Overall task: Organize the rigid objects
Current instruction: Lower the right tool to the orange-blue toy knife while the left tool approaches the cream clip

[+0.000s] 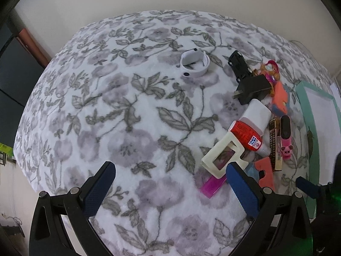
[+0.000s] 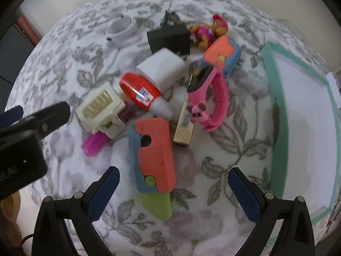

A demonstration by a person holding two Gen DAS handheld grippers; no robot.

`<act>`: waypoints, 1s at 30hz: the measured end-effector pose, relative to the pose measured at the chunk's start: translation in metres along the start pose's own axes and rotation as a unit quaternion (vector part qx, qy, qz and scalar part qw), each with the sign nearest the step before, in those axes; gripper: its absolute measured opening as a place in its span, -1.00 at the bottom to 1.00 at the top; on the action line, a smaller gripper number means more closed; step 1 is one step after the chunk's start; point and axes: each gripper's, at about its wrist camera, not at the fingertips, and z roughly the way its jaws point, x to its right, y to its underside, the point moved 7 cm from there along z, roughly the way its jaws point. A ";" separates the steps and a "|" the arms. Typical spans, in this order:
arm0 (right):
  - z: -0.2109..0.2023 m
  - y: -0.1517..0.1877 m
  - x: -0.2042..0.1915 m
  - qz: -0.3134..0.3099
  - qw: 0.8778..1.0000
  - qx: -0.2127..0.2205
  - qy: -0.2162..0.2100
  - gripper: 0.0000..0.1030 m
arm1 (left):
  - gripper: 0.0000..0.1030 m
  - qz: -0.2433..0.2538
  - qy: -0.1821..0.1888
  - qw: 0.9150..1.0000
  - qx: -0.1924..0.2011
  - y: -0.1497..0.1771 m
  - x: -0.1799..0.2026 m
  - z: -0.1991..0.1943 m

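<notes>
Right gripper (image 2: 173, 194) jaws spread wide, nothing between the pads; the orange/blue/green toy knife (image 2: 154, 162) lies lengthwise in the gap, green tip toward the camera, not touched by either finger. Left gripper (image 1: 170, 188) also spread wide, empty, over bare floral blanket (image 1: 119, 111); its right finger (image 1: 243, 192) overlaps the edge of the pile in view, contact unclear.

Pile sits on the blanket, just left of the teal-rimmed tray (image 2: 275, 98), apart from it. The tray's white floor has nothing on it in the part shown.

Items in the pile, mostly touching or overlapping:
- cream slotted plastic block (image 2: 100, 108) resting on a magenta translucent piece (image 2: 93, 145)
- glue bottle, red label, white cap (image 2: 145, 89), lying on its side
- white cube adapter (image 2: 164, 68) against the bottle
- black adapter (image 2: 170, 38), prongs out
- pink watch (image 2: 213, 98) with a cartoon face on the strap
- gold/black patterned stick (image 2: 184, 125) under the watch
- 2nd orange/blue toy (image 2: 223, 53)
- small orange/pink figure (image 2: 204, 32), blurred
- black toy car (image 1: 238, 64)

White ring-shaped holder (image 1: 195, 64) stands alone, apart from the pile on its far left.
</notes>
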 end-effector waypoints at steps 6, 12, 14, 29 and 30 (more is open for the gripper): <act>0.007 0.003 -0.002 -0.012 1.000 0.002 0.014 0.99 | 1.00 0.016 0.011 1.000 -0.003 -0.001 0.010 0.007; 0.014 -0.005 0.011 0.002 1.000 0.008 0.014 0.89 | 1.00 0.025 0.019 0.999 0.001 -0.001 0.016 0.008; 0.012 -0.010 0.012 0.012 1.000 0.013 0.005 0.86 | 1.00 0.028 0.020 0.999 0.005 -0.002 0.017 0.007; -0.005 -0.016 0.018 0.010 0.999 0.025 -0.018 0.28 | 1.00 0.057 0.039 0.998 0.013 -0.001 0.039 0.006; -0.008 -0.010 0.018 0.013 0.999 0.025 -0.018 0.21 | 1.00 0.059 0.039 0.997 0.013 -0.002 0.040 0.006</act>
